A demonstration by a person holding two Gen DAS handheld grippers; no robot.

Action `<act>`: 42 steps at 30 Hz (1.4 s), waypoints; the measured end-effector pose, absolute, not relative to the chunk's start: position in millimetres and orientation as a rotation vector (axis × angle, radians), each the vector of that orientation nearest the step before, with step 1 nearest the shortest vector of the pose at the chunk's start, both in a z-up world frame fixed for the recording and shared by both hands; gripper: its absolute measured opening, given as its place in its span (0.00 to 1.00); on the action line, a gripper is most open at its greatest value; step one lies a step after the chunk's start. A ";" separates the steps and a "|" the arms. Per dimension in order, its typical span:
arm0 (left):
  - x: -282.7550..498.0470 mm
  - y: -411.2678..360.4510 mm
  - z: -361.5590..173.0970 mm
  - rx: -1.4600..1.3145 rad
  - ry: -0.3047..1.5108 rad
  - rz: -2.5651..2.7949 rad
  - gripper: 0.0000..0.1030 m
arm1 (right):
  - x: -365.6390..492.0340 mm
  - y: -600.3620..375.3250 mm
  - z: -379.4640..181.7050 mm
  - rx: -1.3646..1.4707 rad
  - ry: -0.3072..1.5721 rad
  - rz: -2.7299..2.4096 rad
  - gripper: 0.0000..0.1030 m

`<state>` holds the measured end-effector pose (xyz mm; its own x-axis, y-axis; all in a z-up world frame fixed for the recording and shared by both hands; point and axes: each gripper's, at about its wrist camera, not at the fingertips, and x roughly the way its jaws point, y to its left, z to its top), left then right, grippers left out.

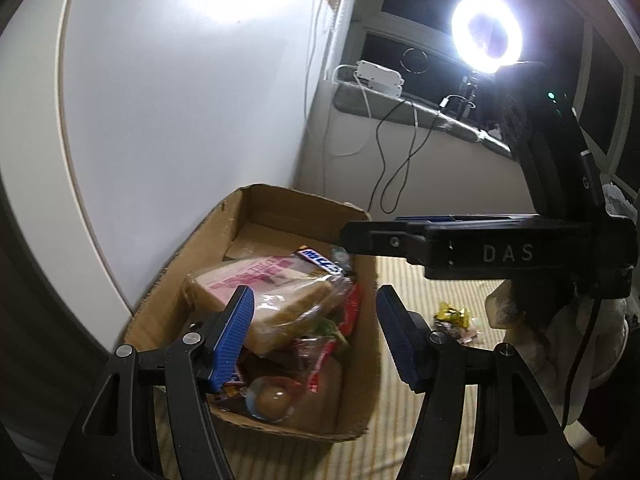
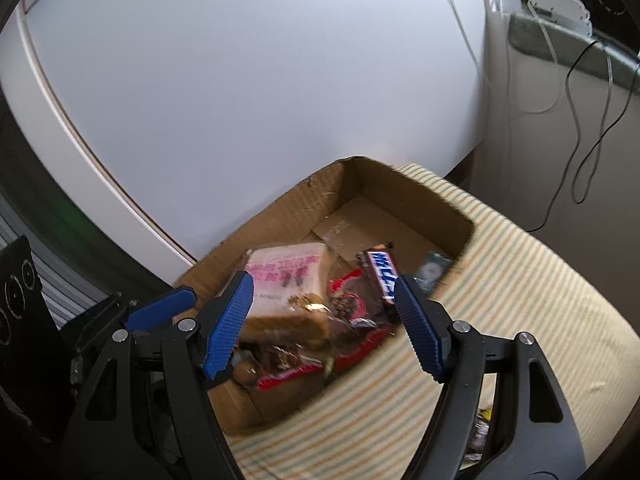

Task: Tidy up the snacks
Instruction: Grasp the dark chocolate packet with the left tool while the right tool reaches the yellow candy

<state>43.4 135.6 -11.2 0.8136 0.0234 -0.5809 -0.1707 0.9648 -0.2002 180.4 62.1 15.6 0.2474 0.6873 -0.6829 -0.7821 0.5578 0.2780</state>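
A cardboard box [image 1: 276, 208] [image 2: 420, 196] sits on a striped cloth against a white wall. It holds a wrapped sandwich [image 1: 264, 292] [image 2: 288, 280], a blue chocolate bar [image 1: 320, 262] [image 2: 382, 274], red wrappers [image 1: 320, 364] [image 2: 304, 372] and a round brown sweet [image 1: 274, 398]. My left gripper [image 1: 314, 336] is open and empty above the box's near end. My right gripper [image 2: 322, 320] is open and empty over the snacks; it shows from the side in the left wrist view [image 1: 360, 236]. A few loose snacks [image 1: 454, 320] lie on the cloth right of the box.
The striped cloth [image 2: 520, 300] covers the surface around the box. The white wall [image 1: 180, 100] stands close behind it. A ring light [image 1: 486, 32], a ledge with a white device [image 1: 380, 74] and hanging cables [image 1: 400, 152] are at the back right.
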 end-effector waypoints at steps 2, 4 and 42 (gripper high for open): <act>42.7 129.2 -8.9 -0.237 0.608 0.097 0.61 | 177.3 49.7 18.1 -0.147 0.839 0.988 0.73; 42.8 122.8 -6.3 -0.229 0.604 0.086 0.61 | 175.0 37.9 19.8 -0.157 0.824 0.974 0.73; 110.6 1.9 -76.2 -0.180 0.846 -0.210 0.40 | 217.5 -56.6 -88.3 -0.369 0.999 0.873 0.37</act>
<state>110.6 1.9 -76.2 0.6443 -0.2544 -0.7212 0.1116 0.9642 -0.2405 217.5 -56.6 -88.3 0.2506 0.4646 -0.8493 -0.7789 0.6177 0.1081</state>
